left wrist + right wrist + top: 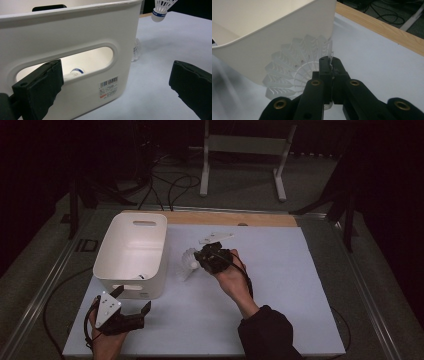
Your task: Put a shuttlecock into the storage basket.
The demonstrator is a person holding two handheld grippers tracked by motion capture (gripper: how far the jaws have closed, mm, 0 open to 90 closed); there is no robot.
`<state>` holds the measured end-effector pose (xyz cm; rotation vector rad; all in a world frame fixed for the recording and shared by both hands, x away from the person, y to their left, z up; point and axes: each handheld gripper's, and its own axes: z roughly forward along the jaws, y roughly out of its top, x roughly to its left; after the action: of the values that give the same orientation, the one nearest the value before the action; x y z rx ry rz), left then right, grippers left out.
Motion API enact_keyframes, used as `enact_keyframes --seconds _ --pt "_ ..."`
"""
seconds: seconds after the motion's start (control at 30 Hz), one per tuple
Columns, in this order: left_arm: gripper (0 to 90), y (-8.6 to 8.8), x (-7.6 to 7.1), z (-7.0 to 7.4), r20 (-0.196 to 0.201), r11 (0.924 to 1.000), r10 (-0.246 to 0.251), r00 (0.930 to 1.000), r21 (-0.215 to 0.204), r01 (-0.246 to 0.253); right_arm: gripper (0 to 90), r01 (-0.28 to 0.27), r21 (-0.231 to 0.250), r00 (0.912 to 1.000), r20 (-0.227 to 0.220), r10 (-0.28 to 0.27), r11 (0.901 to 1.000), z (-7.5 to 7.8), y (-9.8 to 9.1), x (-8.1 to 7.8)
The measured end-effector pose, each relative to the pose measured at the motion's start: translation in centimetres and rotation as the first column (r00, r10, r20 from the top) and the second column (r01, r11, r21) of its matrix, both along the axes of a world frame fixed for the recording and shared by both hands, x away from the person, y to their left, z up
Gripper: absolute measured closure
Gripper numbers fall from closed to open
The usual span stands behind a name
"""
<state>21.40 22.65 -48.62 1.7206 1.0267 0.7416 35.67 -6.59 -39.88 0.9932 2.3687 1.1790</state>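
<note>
shuttlecock (189, 264) | white plastic skirt | off the table | beside bin (131, 255)

Words and labels

The bin (75, 37) had a white sticker (109, 87) with a barcode and tiny print, too small to read. A blue band (159, 13) on the shuttlecock (162, 8) had letters too blurry to read.

White sheet (280, 290) covers the table; wooden strip (235, 218) along its far edge. Beyond: cables (165, 185) on the floor, white frame (245, 150).
</note>
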Motion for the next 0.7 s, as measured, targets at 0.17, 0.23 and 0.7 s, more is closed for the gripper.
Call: enact_keyframes --seconds 0.17,0.23,0.7 --pt "0.0 0.0 0.0 0.0 0.000 1.0000 0.000 1.0000 -0.001 0.000 89.2 -0.001 0.007 1.0000 0.003 0.001 1.0000 0.3 0.1 0.0" --pt "0.0 0.0 0.0 0.0 0.001 1.0000 0.001 1.0000 -0.001 -0.001 89.2 -0.004 0.007 0.9999 0.012 0.004 1.0000 0.7 0.3 0.1" --pt "0.0 0.0 0.0 0.0 0.001 1.0000 0.002 1.0000 -0.003 -0.002 89.2 -0.009 0.026 0.9997 0.022 0.009 0.9996 1.6 0.7 0.4"
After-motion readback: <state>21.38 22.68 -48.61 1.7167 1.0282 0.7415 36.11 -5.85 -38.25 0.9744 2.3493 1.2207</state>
